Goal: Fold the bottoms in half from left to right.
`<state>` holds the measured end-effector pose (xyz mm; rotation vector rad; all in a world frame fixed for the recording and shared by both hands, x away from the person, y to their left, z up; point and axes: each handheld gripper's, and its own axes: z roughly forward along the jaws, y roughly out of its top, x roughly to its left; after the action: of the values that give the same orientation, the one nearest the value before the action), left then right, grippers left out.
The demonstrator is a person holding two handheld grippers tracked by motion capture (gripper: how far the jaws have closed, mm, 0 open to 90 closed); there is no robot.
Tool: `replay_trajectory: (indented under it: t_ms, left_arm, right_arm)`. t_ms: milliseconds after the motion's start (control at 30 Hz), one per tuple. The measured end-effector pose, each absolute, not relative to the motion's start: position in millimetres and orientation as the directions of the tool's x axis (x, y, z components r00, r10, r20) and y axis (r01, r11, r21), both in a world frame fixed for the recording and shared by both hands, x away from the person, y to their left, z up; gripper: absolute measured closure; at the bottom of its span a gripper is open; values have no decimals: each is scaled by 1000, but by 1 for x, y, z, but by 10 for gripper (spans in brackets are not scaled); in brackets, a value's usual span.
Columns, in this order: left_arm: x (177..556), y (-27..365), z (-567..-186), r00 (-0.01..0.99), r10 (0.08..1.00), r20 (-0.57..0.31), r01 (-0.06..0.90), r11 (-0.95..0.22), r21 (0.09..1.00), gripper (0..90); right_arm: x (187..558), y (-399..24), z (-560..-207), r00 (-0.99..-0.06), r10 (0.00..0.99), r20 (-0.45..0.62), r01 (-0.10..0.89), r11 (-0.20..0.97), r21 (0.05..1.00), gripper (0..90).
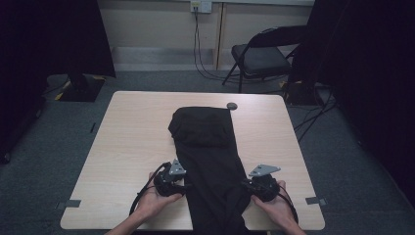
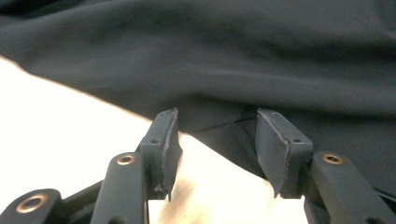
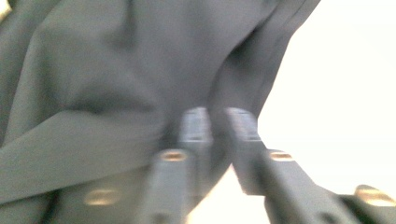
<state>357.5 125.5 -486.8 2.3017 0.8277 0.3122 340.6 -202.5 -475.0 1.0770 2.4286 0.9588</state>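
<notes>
A black garment [image 1: 208,147] lies lengthwise down the middle of the light wooden table [image 1: 127,132], its near end hanging over the front edge. My left gripper [image 1: 185,185] rests on the table at the cloth's left edge. In the left gripper view the left gripper [image 2: 217,114] stands open, and the garment's edge [image 2: 224,70] lies just at its tips without being pinched. My right gripper [image 1: 244,185] is at the cloth's right edge. In the blurred right gripper view the right gripper [image 3: 218,114] has its jaws drawn close on a fold of the garment [image 3: 116,70].
A small dark round object [image 1: 232,105] lies near the table's far edge by the garment's top corner. Tape marks [image 1: 72,203] sit on the front corners. A black folding chair [image 1: 259,58] and cables stand beyond the table, and dark curtains hang on both sides.
</notes>
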Motion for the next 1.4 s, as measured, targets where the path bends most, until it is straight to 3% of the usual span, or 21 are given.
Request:
replay_trajectory:
  t_ms: [67, 233, 333, 433, 500, 667, 733, 900, 1000, 1167, 1233, 1267, 1300, 1367, 1400]
  left_arm:
    - [361, 128, -486, 775, 631, -27, 491, -575, 655, 502]
    - [368, 135, -471, 791, 609, -61, 456, -520, 722, 554]
    - [373, 139, -459, 788, 615, -47, 429, -493, 757, 591]
    - [391, 145, -452, 778, 628, -13, 403, -484, 777, 623]
    - [411, 153, -450, 744, 667, -35, 427, -434, 794, 605]
    - [468, 167, -449, 633, 766, -112, 510, -304, 804, 473]
    - [487, 169, -450, 604, 790, -101, 510, -286, 811, 473]
    - [512, 161, -460, 619, 778, -106, 509, -295, 809, 517]
    - [518, 153, -471, 629, 770, -105, 529, -326, 783, 540]
    - [522, 147, -489, 625, 778, -64, 543, -374, 751, 488]
    - [522, 147, -492, 631, 774, -52, 535, -386, 751, 584]
    - [522, 146, -492, 624, 779, -66, 542, -370, 754, 652]
    - [521, 146, -489, 618, 783, -65, 537, -360, 763, 731]
    - [520, 148, -482, 619, 781, -82, 523, -332, 785, 792]
    - [519, 149, -477, 622, 778, -88, 513, -320, 797, 803]
  right_arm:
    - [345, -205, -468, -649, 761, 11, 521, 434, 735, 624]
    - [369, -182, -457, -685, 728, -19, 440, 435, 786, 595]
    - [397, -167, -459, -693, 720, -15, 436, 436, 788, 593]
    - [431, -158, -455, -682, 731, -27, 417, 419, 807, 528]
    - [450, -156, -452, -696, 718, -31, 387, 411, 826, 488]
    - [496, -153, -453, -657, 754, 1, 432, 374, 821, 375]
    - [510, -151, -456, -648, 761, 11, 456, 377, 806, 364]
    - [527, -136, -464, -675, 738, 11, 464, 412, 784, 492]
    - [533, -131, -472, -665, 745, 48, 489, 386, 782, 461]
    - [541, -134, -488, -636, 766, 96, 550, 362, 753, 395]
    - [538, -132, -492, -643, 762, 74, 535, 378, 756, 386]
    - [537, -130, -492, -641, 764, 67, 534, 382, 754, 413]
    - [536, -129, -491, -635, 771, 51, 528, 385, 757, 540]
    - [534, -131, -485, -626, 779, 28, 500, 373, 782, 703]
    - [534, -133, -481, -624, 780, 38, 492, 355, 795, 732]
